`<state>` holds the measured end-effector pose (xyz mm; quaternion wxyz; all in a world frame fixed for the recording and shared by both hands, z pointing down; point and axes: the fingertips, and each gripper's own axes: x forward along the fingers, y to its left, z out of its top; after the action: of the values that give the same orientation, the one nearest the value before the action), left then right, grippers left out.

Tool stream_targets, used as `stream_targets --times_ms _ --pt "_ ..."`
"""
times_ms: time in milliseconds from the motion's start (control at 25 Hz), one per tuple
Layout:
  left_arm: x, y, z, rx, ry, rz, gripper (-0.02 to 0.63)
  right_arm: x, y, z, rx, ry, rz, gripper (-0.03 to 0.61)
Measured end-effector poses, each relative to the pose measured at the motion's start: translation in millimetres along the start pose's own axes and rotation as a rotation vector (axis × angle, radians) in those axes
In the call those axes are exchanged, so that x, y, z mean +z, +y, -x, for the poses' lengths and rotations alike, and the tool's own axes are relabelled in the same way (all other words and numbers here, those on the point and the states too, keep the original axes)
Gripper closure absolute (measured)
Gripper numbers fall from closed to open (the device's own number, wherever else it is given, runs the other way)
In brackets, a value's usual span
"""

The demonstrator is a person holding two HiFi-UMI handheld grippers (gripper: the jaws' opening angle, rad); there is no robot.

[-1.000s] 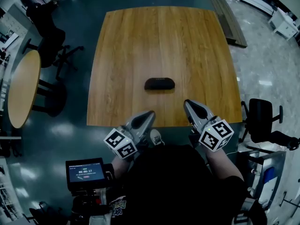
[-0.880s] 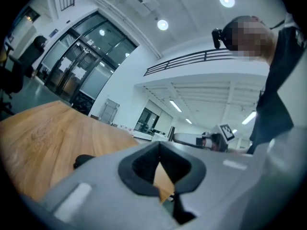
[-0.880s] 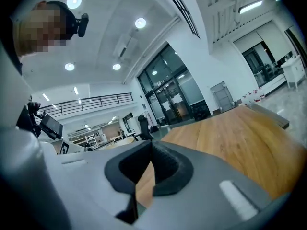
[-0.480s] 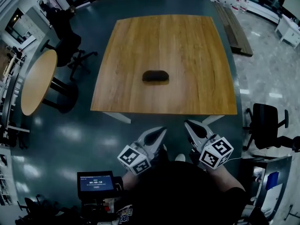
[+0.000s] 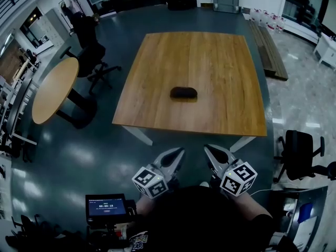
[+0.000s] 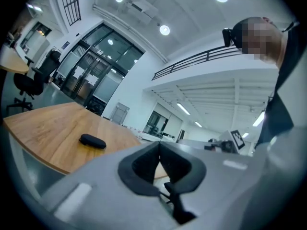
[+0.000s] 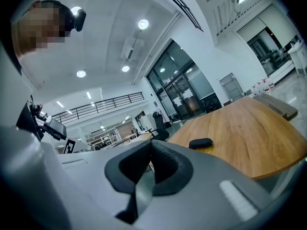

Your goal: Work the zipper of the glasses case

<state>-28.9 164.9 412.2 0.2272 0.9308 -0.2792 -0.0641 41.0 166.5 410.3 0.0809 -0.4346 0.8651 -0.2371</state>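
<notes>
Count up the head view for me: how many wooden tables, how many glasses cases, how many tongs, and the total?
Wooden tables: 2, the square table and the round table
Glasses case: 1, lying on the square table
Tongs: 2, the left tongs and the right tongs, both shut and empty, short of the table
Total: 5

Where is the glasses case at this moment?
Head view: the case lies alone near the middle of the square wooden table, slightly toward its near edge, well ahead of the left gripper and right gripper.
</notes>
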Motion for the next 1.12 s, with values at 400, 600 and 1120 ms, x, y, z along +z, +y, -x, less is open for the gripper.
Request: stream_targets --times_ms 400,600,1120 --pt "15.2 19.2 20.8 -0.033 0.051 0.01 0.615 -3.3 27.2 -20.7 -0.047 -0.03 0.009 0.572" --pt "6.8 22.1 21.5 -0.069 0.055 0.013 0.615 -10.8 28.4 -21.3 -0.075 -0.024 0.022 0.574" --pt "7.9 30.9 18.5 -0.077 0.055 0.036 0.615 -12.9 25.0 -36.0 -0.074 0.004 0.018 0.574"
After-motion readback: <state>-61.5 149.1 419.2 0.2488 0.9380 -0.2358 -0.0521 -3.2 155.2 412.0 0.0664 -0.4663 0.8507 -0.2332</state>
